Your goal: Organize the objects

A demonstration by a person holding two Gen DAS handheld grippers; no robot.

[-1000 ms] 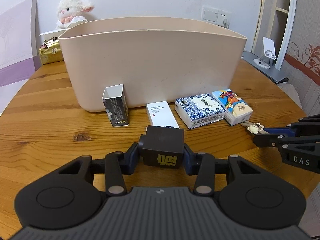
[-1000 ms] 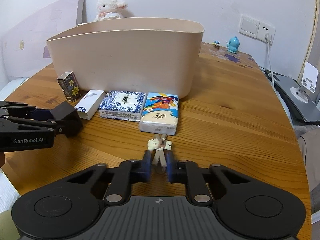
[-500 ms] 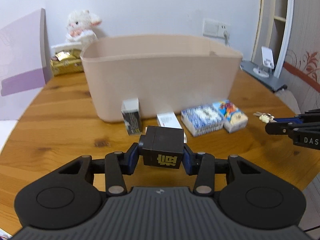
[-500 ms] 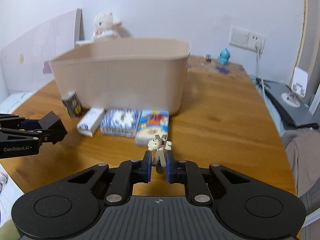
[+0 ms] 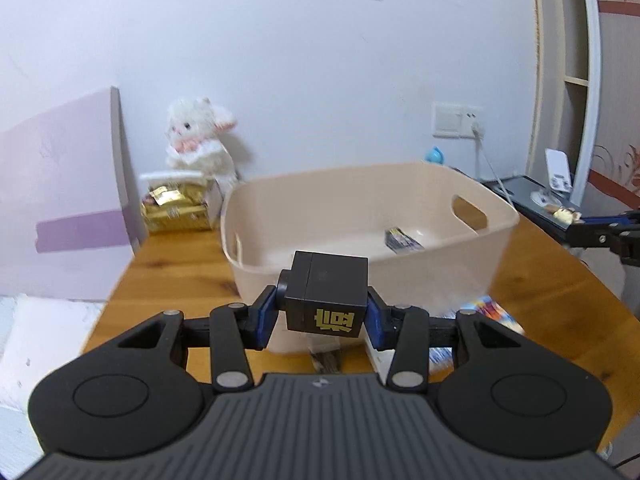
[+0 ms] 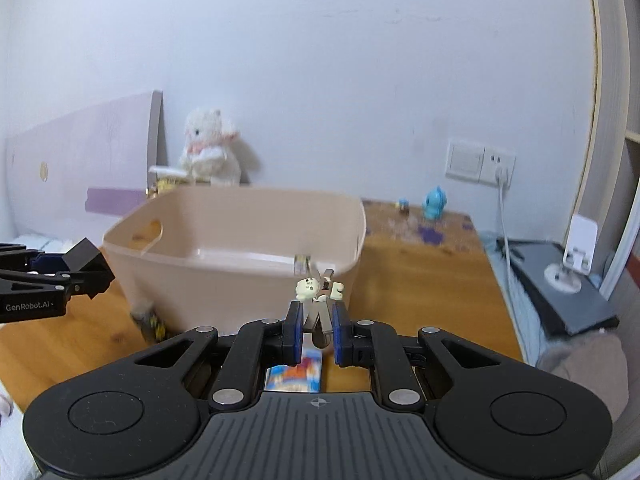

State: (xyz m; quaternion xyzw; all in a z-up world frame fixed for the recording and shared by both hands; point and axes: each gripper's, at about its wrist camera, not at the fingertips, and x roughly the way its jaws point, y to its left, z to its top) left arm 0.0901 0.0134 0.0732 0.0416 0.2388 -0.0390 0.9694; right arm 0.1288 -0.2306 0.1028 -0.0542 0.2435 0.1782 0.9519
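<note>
Both loads raised in front of the beige bin on the table, the left claw clamps a black box and the right claw a small keychain, each apparently awaiting release over the rim

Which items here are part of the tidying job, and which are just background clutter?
In play: black box in left gripper; bear clip in right gripper; beige bin; colourful tissue pack.

Background: plush lamb; gold packet; blue figurine; phone stand.
</note>
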